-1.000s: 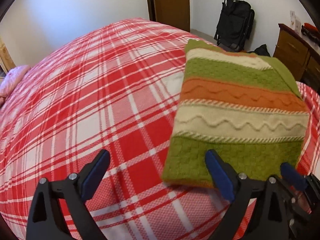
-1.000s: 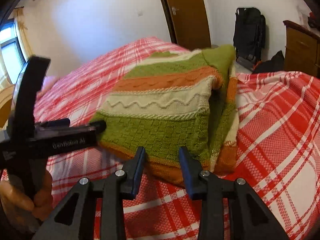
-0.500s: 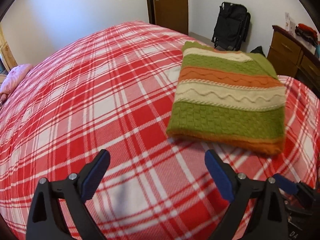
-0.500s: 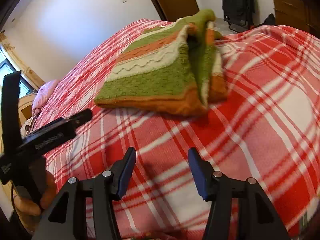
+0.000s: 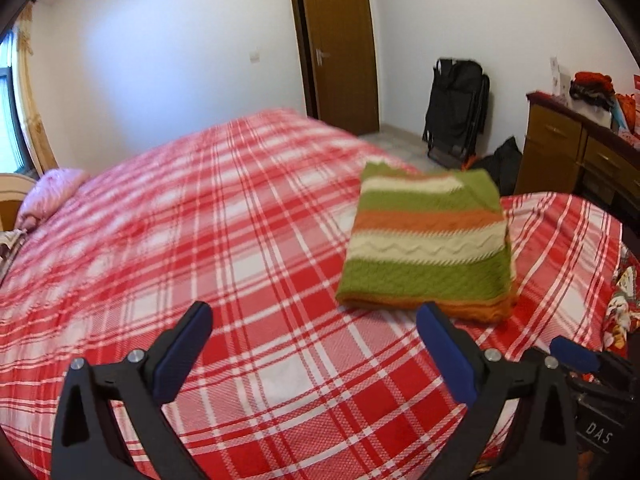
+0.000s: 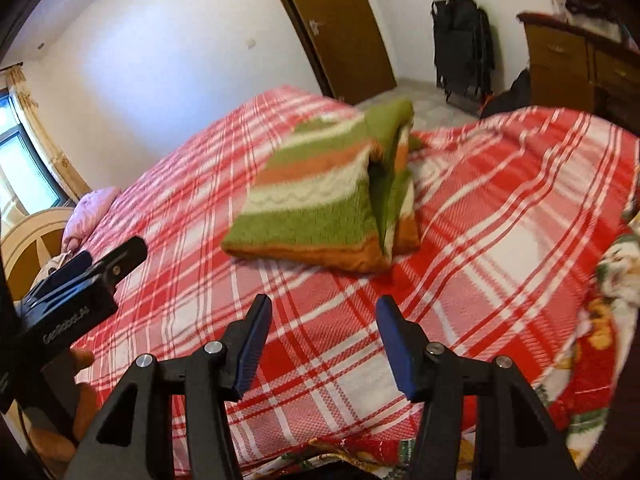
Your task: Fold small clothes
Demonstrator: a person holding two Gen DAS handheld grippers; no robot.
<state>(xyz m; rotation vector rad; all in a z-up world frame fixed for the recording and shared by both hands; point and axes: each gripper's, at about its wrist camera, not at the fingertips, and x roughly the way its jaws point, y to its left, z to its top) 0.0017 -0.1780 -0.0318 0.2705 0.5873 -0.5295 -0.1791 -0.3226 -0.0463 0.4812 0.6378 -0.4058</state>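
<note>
ahead of the left gripper [image 5: 314, 350], well apart from its spread fingers, the folded striped sweater [image 5: 428, 246] lies on the plaid bedspread [image 5: 200, 240]. the right gripper [image 6: 322, 338] hangs spread too, holding nothing, the sweater beyond its tips.

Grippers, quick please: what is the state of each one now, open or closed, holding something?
Left gripper: open, holding nothing.
Right gripper: open, holding nothing; the folded green, orange and cream striped knit sweater lies apart on the red plaid bedspread.
</note>
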